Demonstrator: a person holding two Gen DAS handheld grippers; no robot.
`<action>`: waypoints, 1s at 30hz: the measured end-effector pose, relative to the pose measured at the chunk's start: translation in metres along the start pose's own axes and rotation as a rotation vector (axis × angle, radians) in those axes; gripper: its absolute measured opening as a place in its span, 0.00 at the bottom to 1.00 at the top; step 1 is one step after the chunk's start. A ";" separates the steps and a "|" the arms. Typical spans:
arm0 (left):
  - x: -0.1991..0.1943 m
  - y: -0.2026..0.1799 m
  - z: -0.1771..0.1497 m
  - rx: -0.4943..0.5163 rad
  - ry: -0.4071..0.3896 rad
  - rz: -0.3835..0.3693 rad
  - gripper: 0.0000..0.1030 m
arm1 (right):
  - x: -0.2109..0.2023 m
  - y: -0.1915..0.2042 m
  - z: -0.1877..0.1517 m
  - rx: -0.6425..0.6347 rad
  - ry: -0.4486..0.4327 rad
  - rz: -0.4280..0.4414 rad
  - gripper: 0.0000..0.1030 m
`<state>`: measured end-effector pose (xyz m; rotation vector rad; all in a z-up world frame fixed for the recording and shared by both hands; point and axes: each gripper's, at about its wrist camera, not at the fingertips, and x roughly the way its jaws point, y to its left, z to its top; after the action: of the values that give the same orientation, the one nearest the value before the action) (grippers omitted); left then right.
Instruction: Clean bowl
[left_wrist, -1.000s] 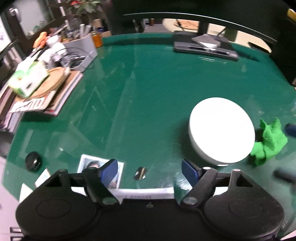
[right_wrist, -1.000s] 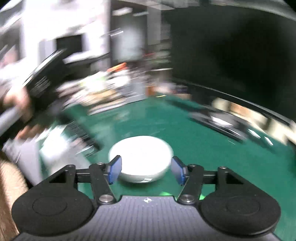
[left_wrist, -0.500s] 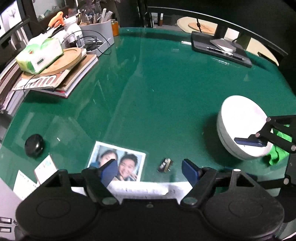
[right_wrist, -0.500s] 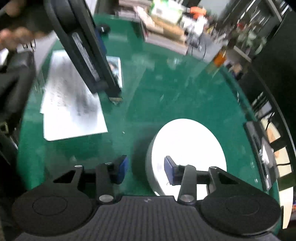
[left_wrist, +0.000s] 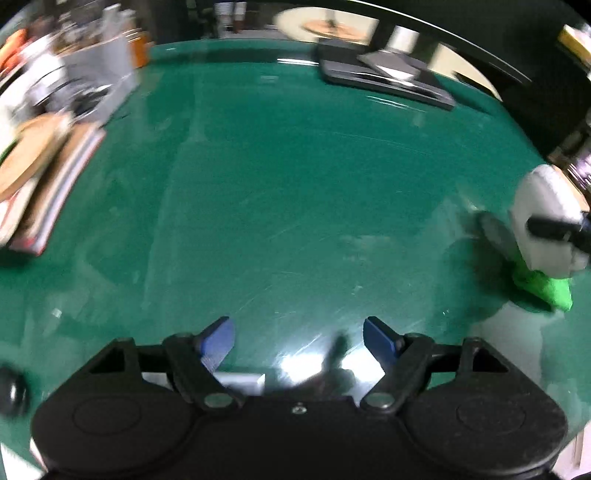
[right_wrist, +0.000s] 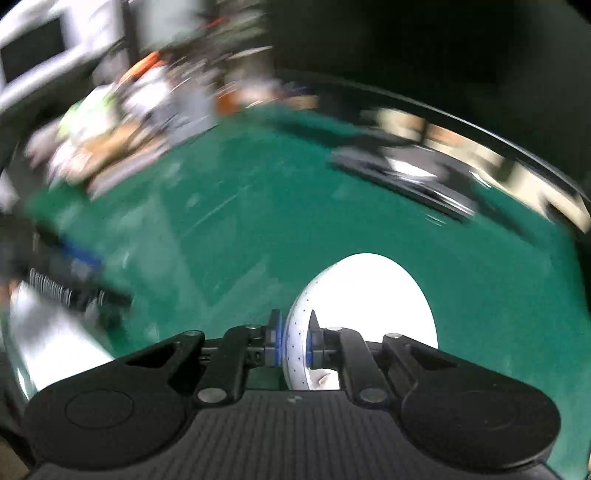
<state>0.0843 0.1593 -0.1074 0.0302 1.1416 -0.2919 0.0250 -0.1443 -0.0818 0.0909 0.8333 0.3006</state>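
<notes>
Pinching the bowl (right_wrist: 364, 314) by its rim wall, the right gripper (right_wrist: 293, 341) holds it tilted above the tabletop's (left_wrist: 295, 206) right edge, over the green cloth (left_wrist: 543, 288). Left gripper (left_wrist: 299, 341) gapes empty. Such a thin pinch could let it slip.

I see the bowl (right_wrist: 362, 306) tilted above the bench (left_wrist: 295, 206), its rim between my right tool (right_wrist: 293, 341) fingers. The cloth (left_wrist: 543, 288) lies under it; my left tool (left_wrist: 299, 338) sits well to its left.
</notes>
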 end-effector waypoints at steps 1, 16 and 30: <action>0.001 -0.003 0.003 0.014 -0.001 -0.005 0.74 | -0.011 -0.023 -0.003 0.126 -0.050 0.018 0.11; -0.006 -0.136 0.040 0.149 0.048 -0.001 0.74 | -0.096 -0.324 -0.167 1.269 -1.135 0.435 0.11; 0.005 -0.241 0.052 0.236 0.098 -0.045 0.74 | -0.060 -0.401 -0.229 1.627 -1.270 0.571 0.11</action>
<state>0.0736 -0.0820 -0.0606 0.2289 1.2011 -0.4685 -0.0918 -0.5536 -0.2718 1.8537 -0.4440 -0.0248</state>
